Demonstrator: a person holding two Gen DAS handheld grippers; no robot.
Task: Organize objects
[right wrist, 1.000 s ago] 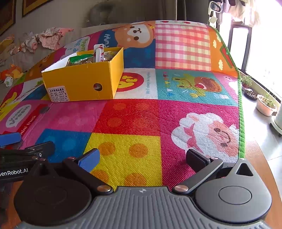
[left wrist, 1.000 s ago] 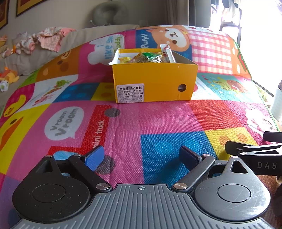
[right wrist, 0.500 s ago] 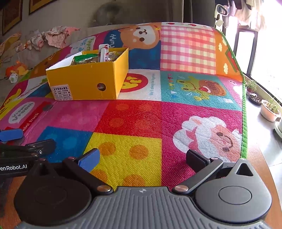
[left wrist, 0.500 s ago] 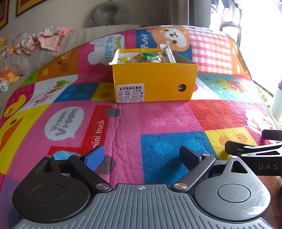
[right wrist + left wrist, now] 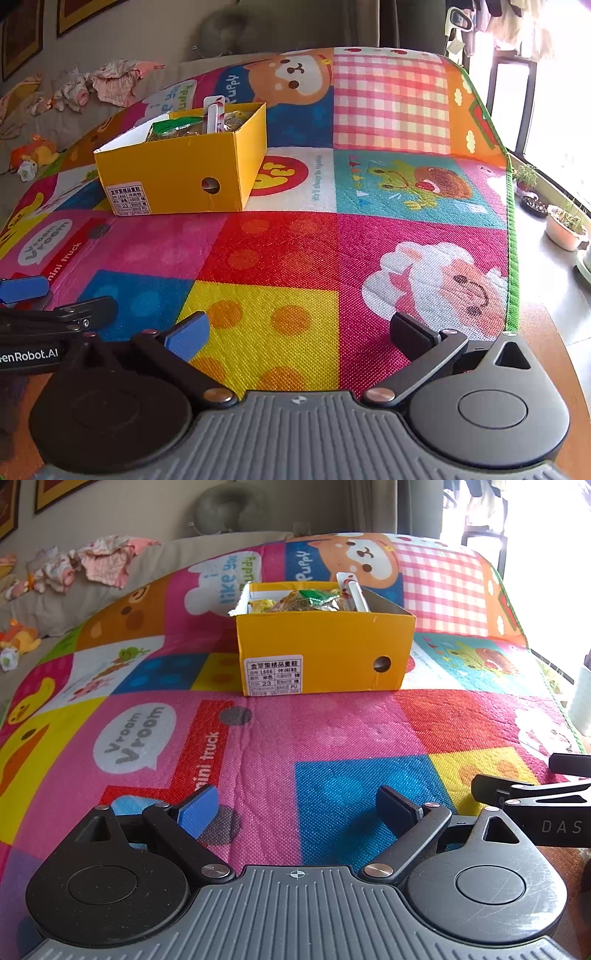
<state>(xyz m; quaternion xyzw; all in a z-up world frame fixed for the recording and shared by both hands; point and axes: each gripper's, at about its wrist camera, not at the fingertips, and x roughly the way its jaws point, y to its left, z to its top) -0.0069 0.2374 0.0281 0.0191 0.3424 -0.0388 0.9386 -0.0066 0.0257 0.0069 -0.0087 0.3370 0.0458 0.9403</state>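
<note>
Ahead of our jaws: yellow box on the play mat, well apart from both grippers.
Box contents: we see snack packets, packed inside.
Left gripper: jaws spread wide, holding nothing.
Right gripper: likewise spread, nothing between.

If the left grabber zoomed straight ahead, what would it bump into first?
Probably the yellow shoebox. The left gripper is open and empty, low over the play mat, and nothing else shows on the mat between them. Depth is hard to judge, so it might scrape the mat first.
</note>
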